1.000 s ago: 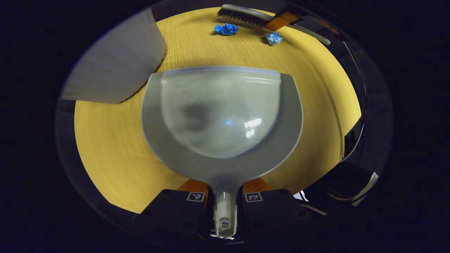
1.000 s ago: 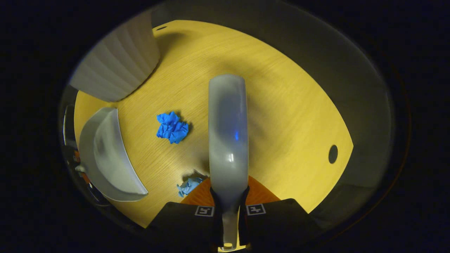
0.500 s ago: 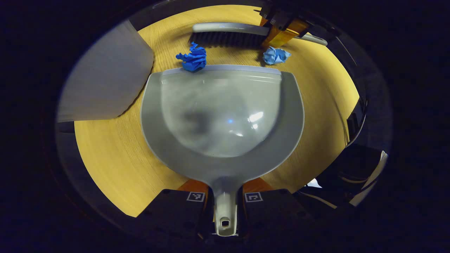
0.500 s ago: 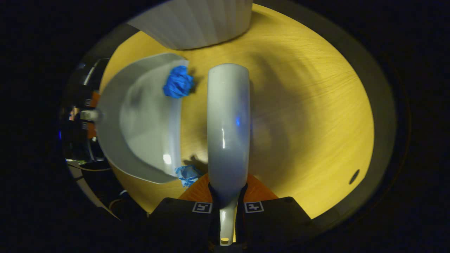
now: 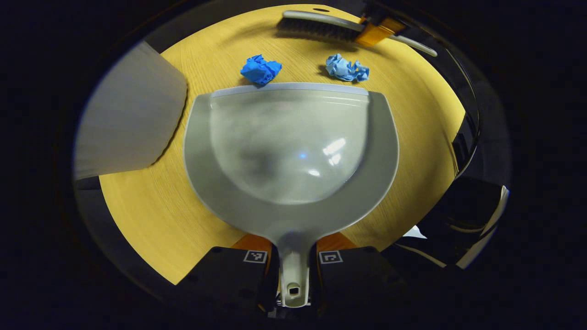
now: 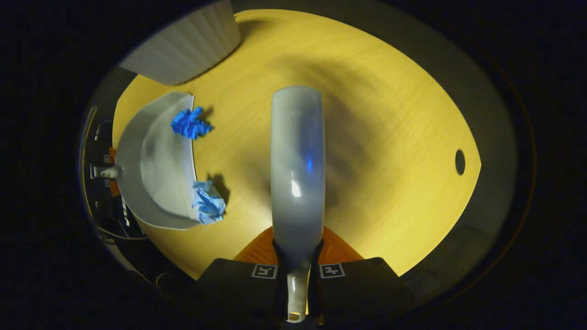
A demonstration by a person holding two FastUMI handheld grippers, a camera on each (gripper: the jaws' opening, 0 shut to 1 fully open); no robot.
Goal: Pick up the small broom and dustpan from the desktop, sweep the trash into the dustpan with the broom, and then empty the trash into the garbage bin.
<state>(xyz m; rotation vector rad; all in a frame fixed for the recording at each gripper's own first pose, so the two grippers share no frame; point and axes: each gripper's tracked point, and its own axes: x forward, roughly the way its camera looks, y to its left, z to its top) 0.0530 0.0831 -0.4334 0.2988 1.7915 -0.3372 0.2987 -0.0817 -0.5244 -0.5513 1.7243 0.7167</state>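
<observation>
the left gripper pinches the dustpan handle; the right gripper pinches the broom. both paper wads sit at the pan's lip, not inside. a hard stroke could flick them past the pan's corners. open desk lies right of the broom; the bin crowds the pan's left.

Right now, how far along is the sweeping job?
Pickup looks done: left gripper holds the dustpan, right gripper the broom. Sweeping is in hand: both paper scraps sit at the pan's lip, not inside. Emptying into the bin remains.
</observation>
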